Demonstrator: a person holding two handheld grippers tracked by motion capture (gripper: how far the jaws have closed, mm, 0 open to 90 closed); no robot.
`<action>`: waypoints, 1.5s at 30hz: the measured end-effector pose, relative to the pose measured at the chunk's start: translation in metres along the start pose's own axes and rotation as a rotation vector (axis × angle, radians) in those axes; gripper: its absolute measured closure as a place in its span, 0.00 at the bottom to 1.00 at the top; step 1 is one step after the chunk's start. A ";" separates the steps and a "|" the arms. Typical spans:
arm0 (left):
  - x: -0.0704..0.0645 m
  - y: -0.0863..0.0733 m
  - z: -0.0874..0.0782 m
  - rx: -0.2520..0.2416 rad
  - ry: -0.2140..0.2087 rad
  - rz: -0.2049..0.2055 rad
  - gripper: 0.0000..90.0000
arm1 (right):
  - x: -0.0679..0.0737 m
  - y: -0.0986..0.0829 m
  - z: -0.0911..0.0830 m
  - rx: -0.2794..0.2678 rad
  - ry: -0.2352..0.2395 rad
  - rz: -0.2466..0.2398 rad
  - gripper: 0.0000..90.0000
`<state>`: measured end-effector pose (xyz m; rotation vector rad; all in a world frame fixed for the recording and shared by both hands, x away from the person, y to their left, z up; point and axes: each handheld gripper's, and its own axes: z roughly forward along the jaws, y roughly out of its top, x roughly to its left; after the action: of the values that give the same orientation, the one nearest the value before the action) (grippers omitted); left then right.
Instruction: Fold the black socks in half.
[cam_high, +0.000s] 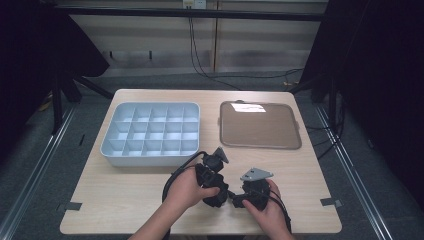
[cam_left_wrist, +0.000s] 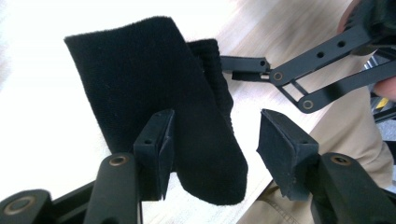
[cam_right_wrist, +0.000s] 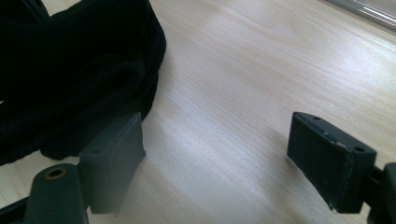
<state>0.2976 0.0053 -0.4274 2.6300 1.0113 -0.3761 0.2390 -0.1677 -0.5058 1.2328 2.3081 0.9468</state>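
So the sock (cam_left_wrist: 163, 93) lay near the table's (cam_high: 125, 195) front edge, not yet in the tray (cam_high: 150, 134) farther back. The left gripper (cam_left_wrist: 212, 144) stood open around it; the right gripper (cam_right_wrist: 215, 163) stood open beside it. The high view showed the tray and lid (cam_high: 260, 125); the gripper views showed the sock close up.

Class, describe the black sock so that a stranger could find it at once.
On the wooden table, look at the near edge, between the two grippers. There lies the black sock, soft and fuzzy, unlike the hard grey divided tray and flat lid behind.
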 end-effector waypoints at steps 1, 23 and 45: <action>0.001 0.000 -0.002 -0.004 -0.007 -0.002 0.50 | 0.000 0.000 0.000 0.000 0.001 0.000 0.20; 0.015 0.001 -0.008 -0.045 -0.090 -0.062 0.75 | -0.001 0.000 0.000 0.002 0.000 0.004 0.20; 0.013 0.009 -0.018 -0.014 -0.028 -0.091 0.77 | -0.001 -0.001 0.001 -0.011 0.002 0.004 0.20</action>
<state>0.3157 0.0138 -0.4139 2.5658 1.1228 -0.4238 0.2396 -0.1683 -0.5069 1.2332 2.2996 0.9606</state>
